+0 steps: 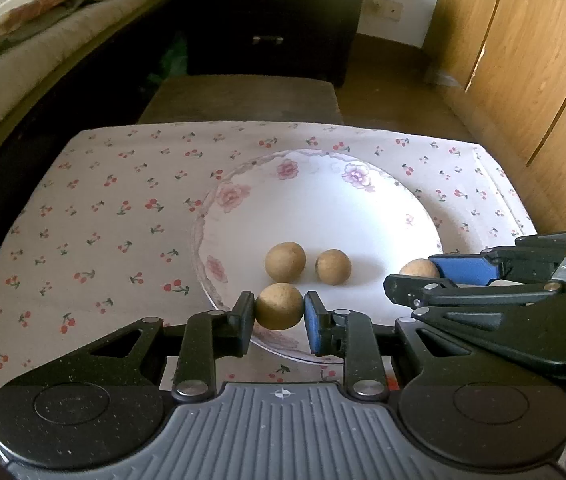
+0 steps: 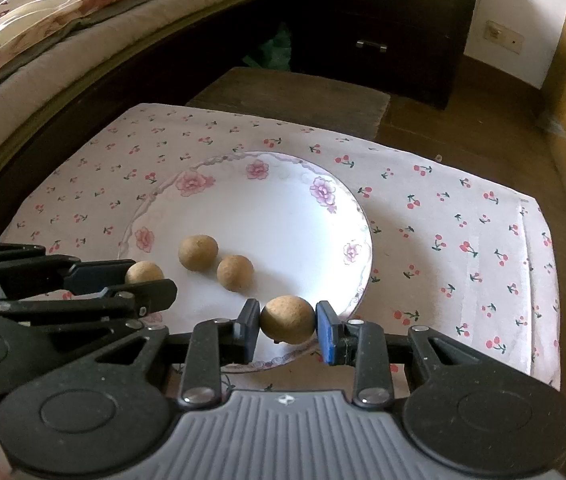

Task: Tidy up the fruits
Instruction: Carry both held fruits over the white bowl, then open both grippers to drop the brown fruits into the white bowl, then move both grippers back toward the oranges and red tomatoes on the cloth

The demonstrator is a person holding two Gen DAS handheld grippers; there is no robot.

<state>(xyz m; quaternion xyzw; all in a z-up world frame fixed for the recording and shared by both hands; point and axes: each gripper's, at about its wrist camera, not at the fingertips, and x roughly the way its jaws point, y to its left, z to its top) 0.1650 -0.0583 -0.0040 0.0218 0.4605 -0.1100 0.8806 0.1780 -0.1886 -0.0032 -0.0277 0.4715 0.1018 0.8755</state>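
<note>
My left gripper [image 1: 279,314] pinches one brown fruit [image 1: 279,306] over the near rim of the plate [image 1: 323,200], and my right gripper [image 2: 287,322] pinches a second fruit [image 2: 287,319] over the same rim. Two other fruits [image 2: 198,252] already lie on the plate. I think I should lower each fruit until it touches the plate, beside the others, and only then spread the fingers slowly, because such round fruit probably rolls.

A cherry-print tablecloth [image 1: 115,216] is spread nearby; a bed [image 1: 23,40] is seen far left, a dark drawer cabinet [image 1: 271,16] beyond.
</note>
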